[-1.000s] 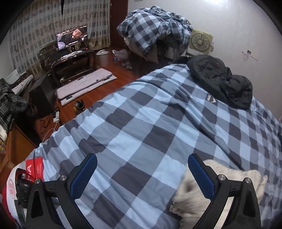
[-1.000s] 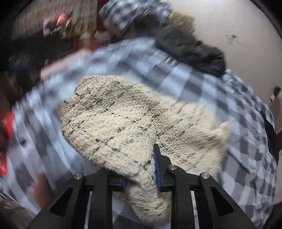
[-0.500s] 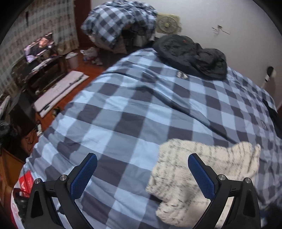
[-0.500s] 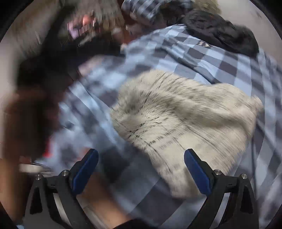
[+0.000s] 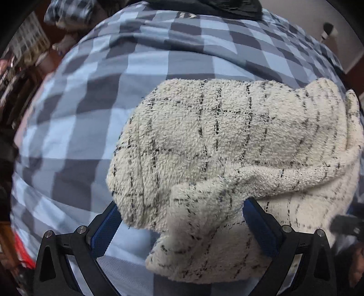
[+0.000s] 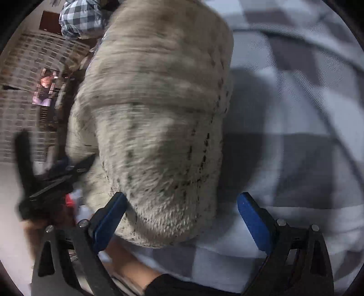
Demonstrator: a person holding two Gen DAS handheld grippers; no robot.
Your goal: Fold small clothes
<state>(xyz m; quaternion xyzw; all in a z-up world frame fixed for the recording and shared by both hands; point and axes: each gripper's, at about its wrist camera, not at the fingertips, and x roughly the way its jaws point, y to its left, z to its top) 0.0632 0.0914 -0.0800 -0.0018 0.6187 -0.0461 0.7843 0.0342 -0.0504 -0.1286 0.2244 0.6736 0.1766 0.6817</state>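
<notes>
item: cream fleece garment (image 5: 227,145) with thin dark grid lines, lying rumpled on the blue-and-grey checked duvet (image 5: 118,95), one thick fold rolled across its near side.

we hold the left gripper (image 5: 179,218) over the garment's near edge, jaws spread wide; a flap of the fleece sits between the blue pads (image 5: 103,230), and we cannot tell whether they press it.

we hold the right gripper (image 6: 180,213) at another edge of the garment (image 6: 157,109), jaws wide, pads apart from each other; the left pad (image 6: 109,216) lies against the fleece, the right one over bare duvet (image 6: 295,113). this view is blurred.

beyond the garment, at the duvet's far edge: a black jacket (image 5: 204,6).
</notes>
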